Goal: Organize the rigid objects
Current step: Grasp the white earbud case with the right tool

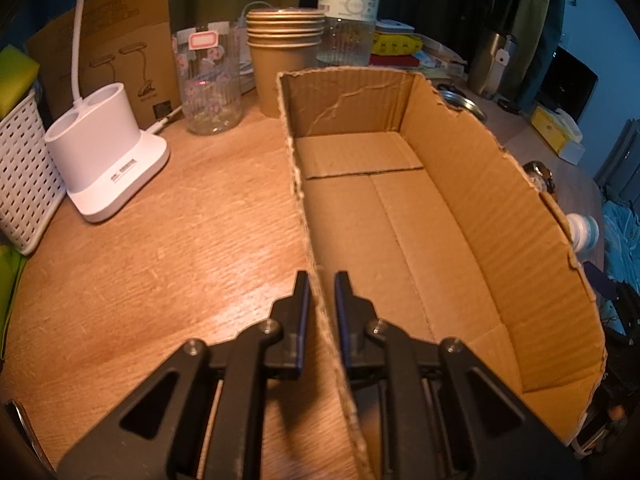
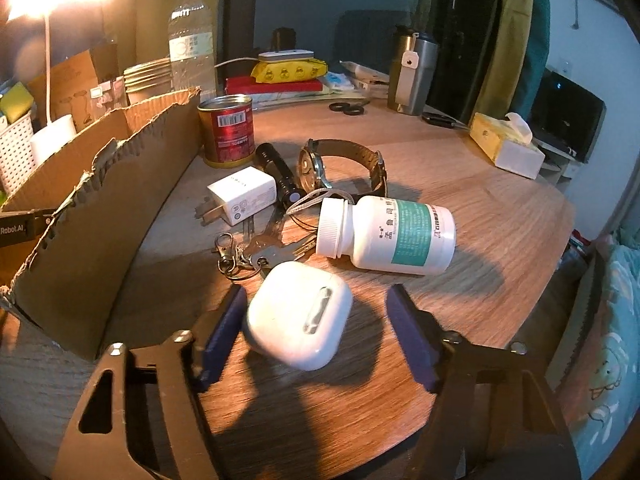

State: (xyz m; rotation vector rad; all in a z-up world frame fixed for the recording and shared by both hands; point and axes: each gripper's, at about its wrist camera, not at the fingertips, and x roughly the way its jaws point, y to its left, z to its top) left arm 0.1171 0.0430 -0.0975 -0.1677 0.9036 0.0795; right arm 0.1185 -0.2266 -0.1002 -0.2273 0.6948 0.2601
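An open, empty cardboard box (image 1: 400,216) sits on the wooden table. My left gripper (image 1: 322,280) is shut on its near left wall (image 1: 320,304), one finger on each side. In the right wrist view the box (image 2: 100,208) is at left. My right gripper (image 2: 316,304) is open around a white earbud case (image 2: 300,314), which touches or nearly touches the left finger. Beyond lie keys (image 2: 260,252), a white pill bottle (image 2: 384,232) on its side, a white charger (image 2: 244,196), a black flashlight (image 2: 280,176), a watch (image 2: 340,164) and a red can (image 2: 228,132).
Left of the box stand a white lamp base (image 1: 112,160), a white basket (image 1: 24,176), a glass jar (image 1: 208,80), stacked paper cups (image 1: 284,56) and a water bottle (image 1: 348,12). A steel tumbler (image 2: 412,72) and tissue box (image 2: 504,144) stand at the far right.
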